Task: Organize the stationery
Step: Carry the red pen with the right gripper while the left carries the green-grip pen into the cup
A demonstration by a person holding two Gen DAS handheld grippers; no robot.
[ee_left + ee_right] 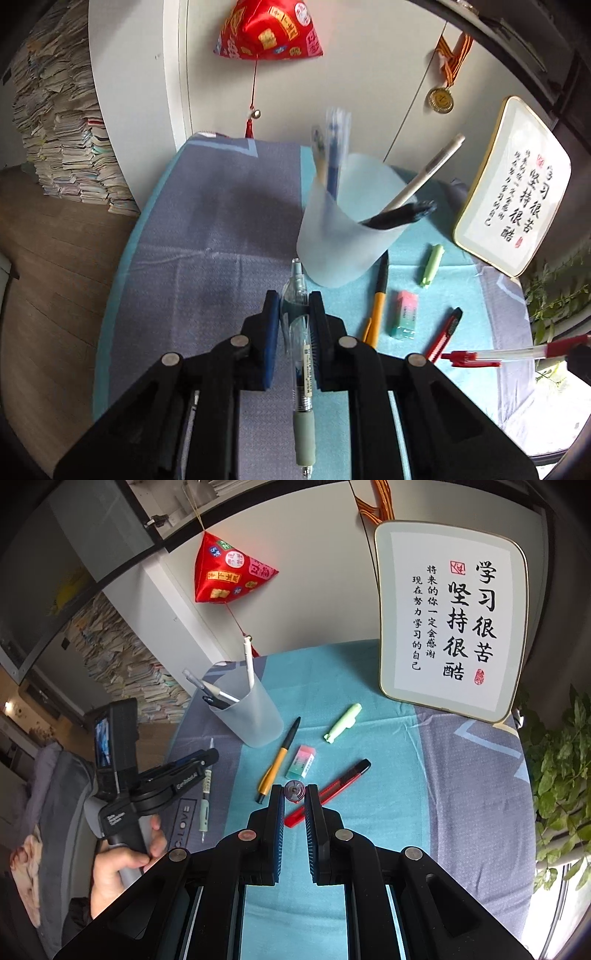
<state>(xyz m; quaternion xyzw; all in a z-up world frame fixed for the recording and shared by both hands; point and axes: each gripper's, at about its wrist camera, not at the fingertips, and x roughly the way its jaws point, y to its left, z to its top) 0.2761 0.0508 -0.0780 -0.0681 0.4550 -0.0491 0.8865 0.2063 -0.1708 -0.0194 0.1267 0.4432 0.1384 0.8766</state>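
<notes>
Left wrist view: the left gripper (pixel 293 325) is clamped on a clear gel pen (pixel 301 354), just in front of the frosted cup (pixel 340 236) on the worktop (pixel 207 236). Light, stiff and slick-barrelled, it should hold best across mid-barrel, above its grey-green rubber grip. The right gripper (pixel 294 799) is clamped on a red-capped pen (pixel 517 352), right of the cup.

Table under a blue-grey cloth (pixel 461 775), frosted cup (pixel 255 716) standing on it, beside the cup an orange pen (pixel 279 762), green highlighter (pixel 342 722), eraser (pixel 301 761), red box cutter (pixel 332 788), framed calligraphy (pixel 448 622) behind.
</notes>
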